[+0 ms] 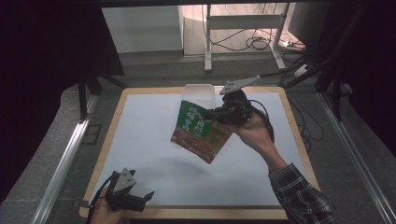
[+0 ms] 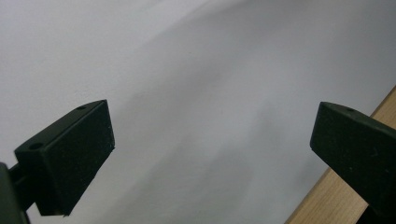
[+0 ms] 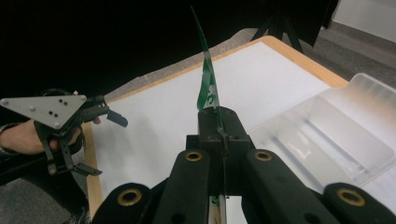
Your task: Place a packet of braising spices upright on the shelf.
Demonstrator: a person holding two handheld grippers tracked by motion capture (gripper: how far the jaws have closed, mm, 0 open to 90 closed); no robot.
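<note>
At about seven o'clock on the counter (image 1: 154, 154), near its front edge, the left tongs (image 1: 140, 198) sit low in the person's left hand (image 1: 103, 213), jaws spread wide and holding nothing. In the left gripper view they look down on bare white surface, with a strip of the wooden edge (image 2: 327, 196) showing past the right jaw.

Moving toward the centre, a flat food pouch (image 1: 200, 132), green above and red below with printed lettering, hangs in the air over the middle of the counter, tilted with its lower corner pointing toward six o'clock. It is clear of the surface.

At about one o'clock from the pouch, the right tongs (image 1: 215, 113) are clamped on its upper right edge, held up by the right hand (image 1: 254, 127); a plaid sleeve (image 1: 299, 196) trails to five o'clock. In the right gripper view the pouch (image 3: 208, 88) runs edge-on out of the closed jaws, thin as a sheet.

Beyond, at twelve o'clock, stands a clear plastic bin (image 1: 198, 93), seemingly empty, though its clear walls make that hard to confirm.

The pouch looks light and limp, with a slick film skin; it will likely sag and swing from a single corner pinch. A sealed edge seam is probably the safest hold, since the filled belly could slip or bulge.
</note>
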